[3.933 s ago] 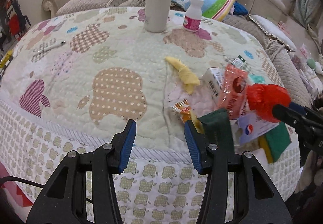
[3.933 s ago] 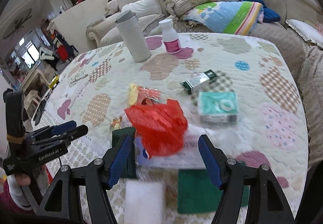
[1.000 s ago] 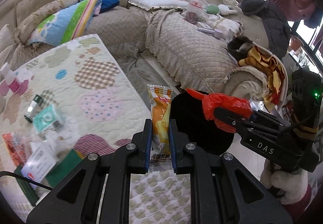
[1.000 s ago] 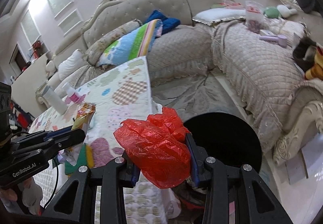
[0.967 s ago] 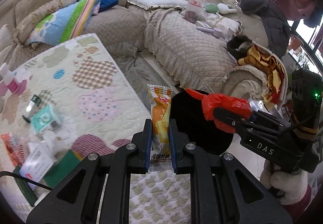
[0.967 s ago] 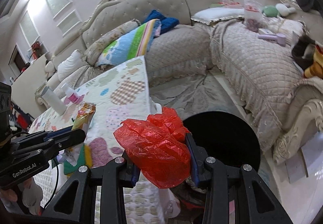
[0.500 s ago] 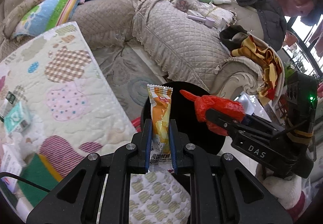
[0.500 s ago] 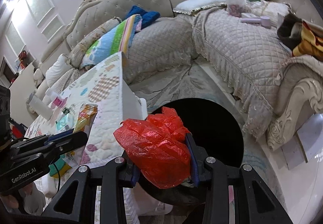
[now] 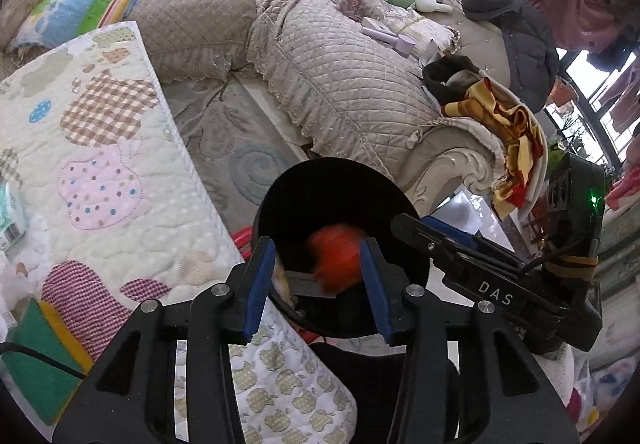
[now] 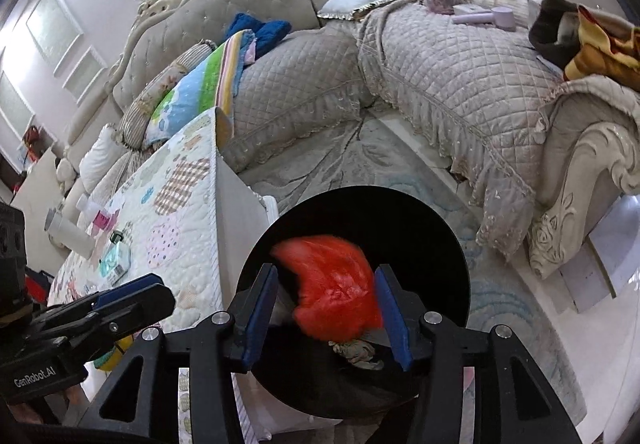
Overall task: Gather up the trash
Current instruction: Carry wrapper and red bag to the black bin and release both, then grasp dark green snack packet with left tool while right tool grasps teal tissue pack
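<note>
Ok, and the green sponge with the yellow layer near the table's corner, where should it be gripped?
Pinch the green sponge across its opposite side faces, coming down from above. It lies flat on the quilted table cover near the corner, broad face up, so probably only the sides offer the jaws opposing surfaces.

Landmark: round trash bin [image 10: 400,212] on the rug [image 10: 348,148], just beside the corner of the quilt-covered table [image 9: 100,148]. Sofa [image 9: 340,84] stands beyond the bin, across the rug. Plastic bag [image 10: 332,280] lies within the bin's mouth. On the table, well away from the bin: 1 tumbler [image 10: 66,234], 1 small bottle [image 10: 96,214], 1 tissue pack [image 10: 116,260]. Folded blanket [image 10: 192,92] lies on the sofa behind the table.
</note>
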`<action>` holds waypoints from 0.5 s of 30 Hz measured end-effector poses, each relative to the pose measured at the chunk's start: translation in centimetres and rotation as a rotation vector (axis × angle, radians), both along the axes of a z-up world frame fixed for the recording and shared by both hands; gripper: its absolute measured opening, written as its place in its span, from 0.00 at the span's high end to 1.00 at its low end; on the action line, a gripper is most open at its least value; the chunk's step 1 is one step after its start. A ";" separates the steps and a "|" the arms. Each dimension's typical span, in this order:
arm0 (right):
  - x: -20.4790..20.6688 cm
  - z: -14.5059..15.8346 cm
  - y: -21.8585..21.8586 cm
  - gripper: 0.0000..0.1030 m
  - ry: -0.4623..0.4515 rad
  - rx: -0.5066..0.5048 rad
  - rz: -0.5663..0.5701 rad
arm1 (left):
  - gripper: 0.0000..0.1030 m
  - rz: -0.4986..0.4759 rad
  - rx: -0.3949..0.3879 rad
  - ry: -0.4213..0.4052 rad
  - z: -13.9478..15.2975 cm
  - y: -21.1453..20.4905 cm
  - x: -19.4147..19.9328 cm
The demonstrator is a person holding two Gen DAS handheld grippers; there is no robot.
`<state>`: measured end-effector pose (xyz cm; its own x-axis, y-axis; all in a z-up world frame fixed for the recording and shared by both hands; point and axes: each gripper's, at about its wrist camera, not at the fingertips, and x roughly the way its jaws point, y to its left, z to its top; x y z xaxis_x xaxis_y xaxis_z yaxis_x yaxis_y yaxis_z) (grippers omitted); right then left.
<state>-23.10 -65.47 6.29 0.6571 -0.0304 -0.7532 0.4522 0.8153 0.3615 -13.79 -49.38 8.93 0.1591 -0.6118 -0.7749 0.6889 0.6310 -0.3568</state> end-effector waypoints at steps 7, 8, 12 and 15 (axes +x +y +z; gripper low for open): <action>0.3 0.0 1.2 0.50 0.009 0.003 0.022 | 0.59 0.042 0.025 -0.047 0.8 1.8 -0.3; 0.5 0.1 1.5 0.50 0.009 0.001 0.031 | 0.59 0.049 0.030 -0.055 0.9 2.0 -0.4; 1.3 0.6 3.1 0.50 0.006 -0.011 0.068 | 0.59 0.081 0.034 -0.080 1.6 3.7 -0.3; 1.9 1.1 4.3 0.50 -0.001 -0.017 0.091 | 0.59 0.111 0.047 -0.105 2.0 5.0 -0.2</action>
<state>-21.23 -61.20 7.36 0.6586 0.0167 -0.7523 0.3753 0.8592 0.3478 -14.03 -44.36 10.96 0.3055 -0.5491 -0.7779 0.6462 0.7196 -0.2541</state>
